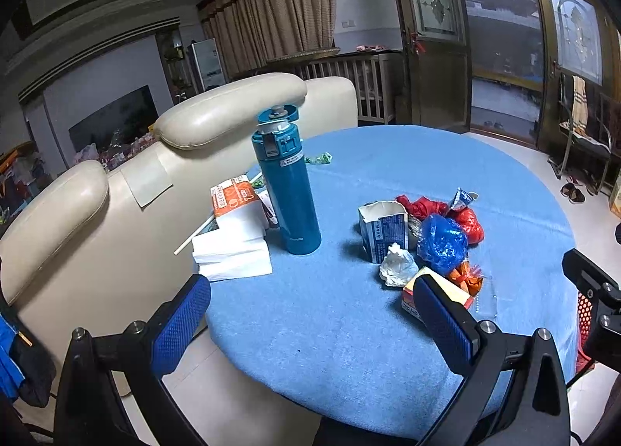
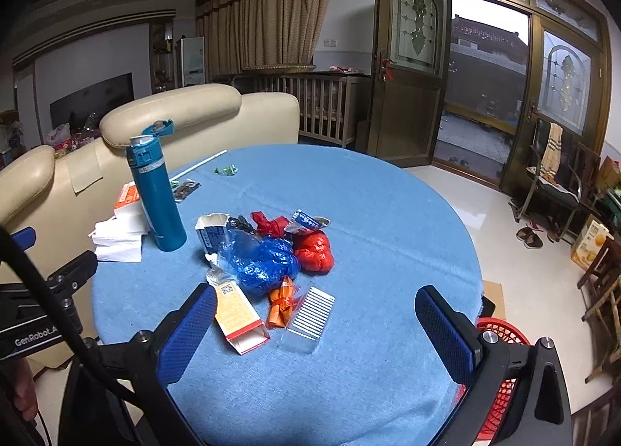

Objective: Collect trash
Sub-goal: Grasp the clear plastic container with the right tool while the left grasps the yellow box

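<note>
A heap of trash lies mid-table on the blue cloth: a crumpled blue plastic bag (image 1: 441, 243) (image 2: 264, 259), a red bag (image 1: 467, 223) (image 2: 314, 250), a torn milk carton (image 1: 384, 230) (image 2: 211, 230), a white paper wad (image 1: 398, 270), an orange wrapper (image 2: 281, 304), an open orange box (image 2: 238, 320) (image 1: 442, 290) and a clear ridged plastic tray (image 2: 310, 316). My left gripper (image 1: 310, 325) is open, above the near table edge, left of the heap. My right gripper (image 2: 316, 333) is open, just short of the box and tray.
A tall teal flask (image 1: 287, 190) (image 2: 155, 190) stands with its lid flipped up beside tissue packs (image 1: 233, 228). A red mesh basket (image 2: 500, 364) sits on the floor at the table's right edge. A cream sofa (image 1: 116, 193) backs the table's left side. A green wrapper (image 2: 226, 170) lies far back.
</note>
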`<state>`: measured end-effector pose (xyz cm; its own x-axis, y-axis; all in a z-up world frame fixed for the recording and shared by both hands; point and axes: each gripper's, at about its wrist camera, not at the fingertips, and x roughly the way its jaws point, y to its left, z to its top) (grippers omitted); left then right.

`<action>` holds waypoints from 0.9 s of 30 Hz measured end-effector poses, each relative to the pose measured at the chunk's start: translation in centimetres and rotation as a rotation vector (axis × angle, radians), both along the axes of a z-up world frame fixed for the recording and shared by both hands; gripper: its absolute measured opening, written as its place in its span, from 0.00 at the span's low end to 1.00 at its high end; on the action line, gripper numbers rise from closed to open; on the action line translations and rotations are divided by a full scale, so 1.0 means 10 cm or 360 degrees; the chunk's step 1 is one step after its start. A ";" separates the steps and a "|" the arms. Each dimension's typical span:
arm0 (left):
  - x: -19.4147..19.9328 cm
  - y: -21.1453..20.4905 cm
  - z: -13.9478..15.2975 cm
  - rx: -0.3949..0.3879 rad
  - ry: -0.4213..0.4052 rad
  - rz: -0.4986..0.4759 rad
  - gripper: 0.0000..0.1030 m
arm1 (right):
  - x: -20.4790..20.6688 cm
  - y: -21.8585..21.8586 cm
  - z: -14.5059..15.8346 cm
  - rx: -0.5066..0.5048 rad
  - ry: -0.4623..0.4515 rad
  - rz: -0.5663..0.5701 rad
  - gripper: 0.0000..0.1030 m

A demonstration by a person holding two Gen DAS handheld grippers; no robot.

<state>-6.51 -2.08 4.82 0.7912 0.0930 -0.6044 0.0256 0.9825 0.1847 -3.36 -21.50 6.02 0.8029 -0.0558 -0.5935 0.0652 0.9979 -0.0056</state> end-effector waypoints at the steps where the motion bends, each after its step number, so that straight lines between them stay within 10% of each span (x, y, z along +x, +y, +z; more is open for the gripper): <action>1: 0.00 -0.01 -0.01 0.0002 0.0002 -0.0005 1.00 | 0.01 0.00 -0.01 -0.0004 0.0008 -0.0004 1.00; 27: 0.31 -0.25 -0.41 -0.0076 0.0277 -0.0157 1.00 | 0.32 -0.57 -0.48 0.0154 0.0208 -0.0113 1.00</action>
<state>-3.39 -4.53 0.76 0.6782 -0.0116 -0.7348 0.1496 0.9811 0.1226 -0.16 -27.19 1.24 0.7145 -0.0470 -0.6981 0.1405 0.9871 0.0773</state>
